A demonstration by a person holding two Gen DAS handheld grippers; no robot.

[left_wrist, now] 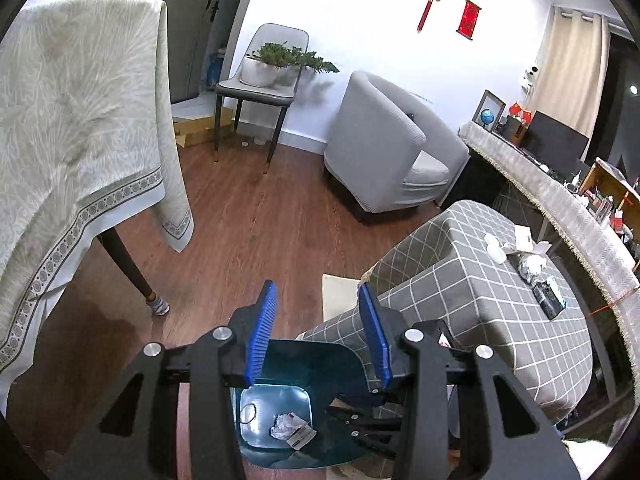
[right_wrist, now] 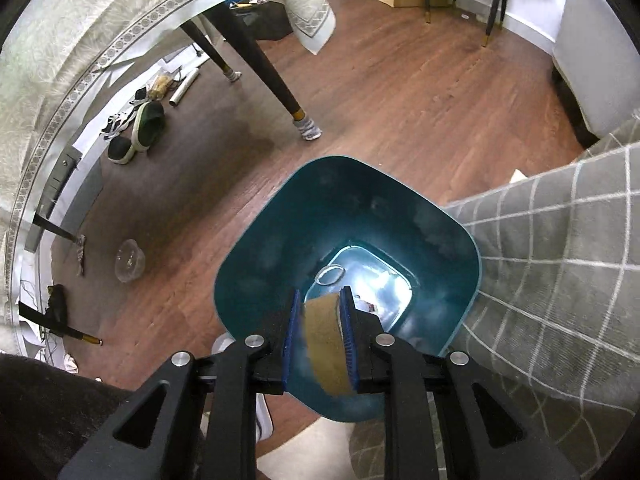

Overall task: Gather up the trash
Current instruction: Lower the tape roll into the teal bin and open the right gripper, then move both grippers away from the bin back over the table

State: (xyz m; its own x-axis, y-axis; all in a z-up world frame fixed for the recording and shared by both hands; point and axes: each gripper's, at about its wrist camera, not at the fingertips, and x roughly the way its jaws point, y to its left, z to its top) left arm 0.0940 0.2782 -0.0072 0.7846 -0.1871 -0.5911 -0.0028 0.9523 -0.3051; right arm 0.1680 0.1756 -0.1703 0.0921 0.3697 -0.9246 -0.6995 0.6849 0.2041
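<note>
My left hand-held gripper [left_wrist: 318, 332] points obliquely downward, blue pads [left_wrist: 262, 334] parted, nothing between them. My right hand-held gripper [right_wrist: 322, 338] points steeply downward, pads [right_wrist: 347, 340] narrowly spaced around a brown strip.

Wood floor [left_wrist: 248, 216], grey armchair [left_wrist: 384, 148], white wall [left_wrist: 360, 32]

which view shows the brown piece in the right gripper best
The right wrist view: the brown piece sits between the right hand-held gripper pads, over the teal bin. The left wrist view shows only the bin, not the piece.
</note>
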